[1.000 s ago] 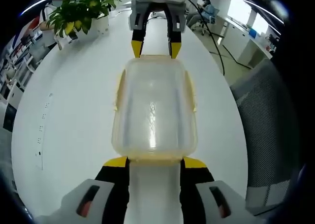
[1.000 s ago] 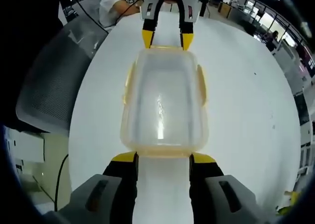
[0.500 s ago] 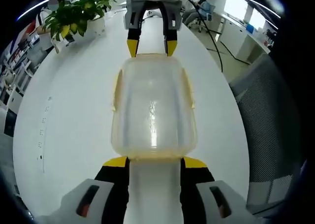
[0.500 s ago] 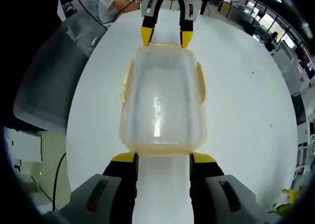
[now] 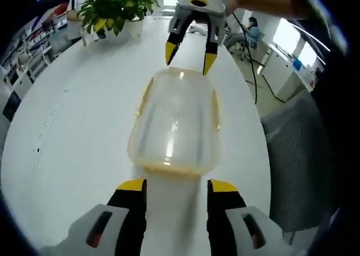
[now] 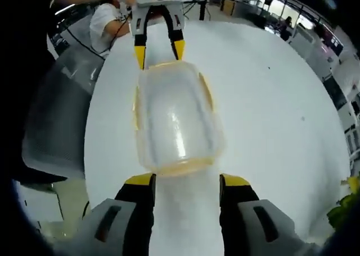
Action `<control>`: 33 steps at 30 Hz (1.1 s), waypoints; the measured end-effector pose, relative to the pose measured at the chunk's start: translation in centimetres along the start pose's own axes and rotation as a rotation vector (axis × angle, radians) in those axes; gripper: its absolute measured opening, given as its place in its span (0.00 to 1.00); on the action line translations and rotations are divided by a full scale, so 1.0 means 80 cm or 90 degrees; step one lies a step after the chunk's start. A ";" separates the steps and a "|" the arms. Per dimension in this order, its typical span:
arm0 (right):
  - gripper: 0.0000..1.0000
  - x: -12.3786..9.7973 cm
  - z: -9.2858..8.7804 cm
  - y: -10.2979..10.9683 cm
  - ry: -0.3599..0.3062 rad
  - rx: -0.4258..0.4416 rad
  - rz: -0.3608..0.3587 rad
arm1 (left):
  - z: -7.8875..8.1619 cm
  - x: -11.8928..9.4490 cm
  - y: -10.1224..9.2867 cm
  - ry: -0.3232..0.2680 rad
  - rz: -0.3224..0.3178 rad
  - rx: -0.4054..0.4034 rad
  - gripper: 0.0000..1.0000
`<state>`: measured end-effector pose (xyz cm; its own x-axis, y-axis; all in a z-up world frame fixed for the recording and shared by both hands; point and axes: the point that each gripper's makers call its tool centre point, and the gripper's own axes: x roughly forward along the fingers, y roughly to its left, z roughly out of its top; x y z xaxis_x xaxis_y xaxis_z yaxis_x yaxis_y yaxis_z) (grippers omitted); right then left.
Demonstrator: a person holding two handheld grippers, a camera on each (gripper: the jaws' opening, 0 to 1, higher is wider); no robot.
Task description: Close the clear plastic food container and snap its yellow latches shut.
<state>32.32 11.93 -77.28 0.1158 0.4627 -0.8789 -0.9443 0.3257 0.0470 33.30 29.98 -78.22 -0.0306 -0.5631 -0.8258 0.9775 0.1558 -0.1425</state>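
The clear plastic container lies lengthwise on the white table with its lid on. Yellow latches run along its long sides, and I cannot tell whether they are snapped down. My left gripper is open just short of the container's near end, holding nothing. My right gripper is open at the far end, its yellow fingertips close to the rim. In the right gripper view the container lies between my right gripper and the open left gripper.
A potted plant stands at the table's far edge. A grey mesh chair is beside the table, seen also as the chair in the right gripper view. A seated person is behind the table. Bare white tabletop spreads beside the container.
Both grippers have drawn back a little from the container's ends and both views have tilted. The container stays where it was. Both grippers remain open.
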 end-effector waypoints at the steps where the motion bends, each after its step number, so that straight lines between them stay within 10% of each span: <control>1: 0.40 -0.002 0.000 -0.002 -0.003 0.013 -0.006 | 0.001 -0.001 -0.001 -0.008 -0.001 -0.017 0.37; 11: 0.37 -0.007 0.017 -0.006 -0.093 0.203 -0.024 | 0.012 -0.006 -0.004 -0.102 0.004 -0.224 0.40; 22: 0.31 0.000 0.017 0.001 -0.113 0.290 -0.046 | 0.017 -0.005 0.011 -0.175 0.018 -0.437 0.33; 33: 0.23 0.008 0.021 0.012 -0.155 0.389 -0.020 | 0.017 0.007 0.010 -0.175 0.067 -0.446 0.29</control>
<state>32.01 13.90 -77.04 0.2749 0.5949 -0.7553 -0.6029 0.7186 0.3466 34.37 28.68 -78.02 0.1979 -0.6848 -0.7014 0.6078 0.6471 -0.4602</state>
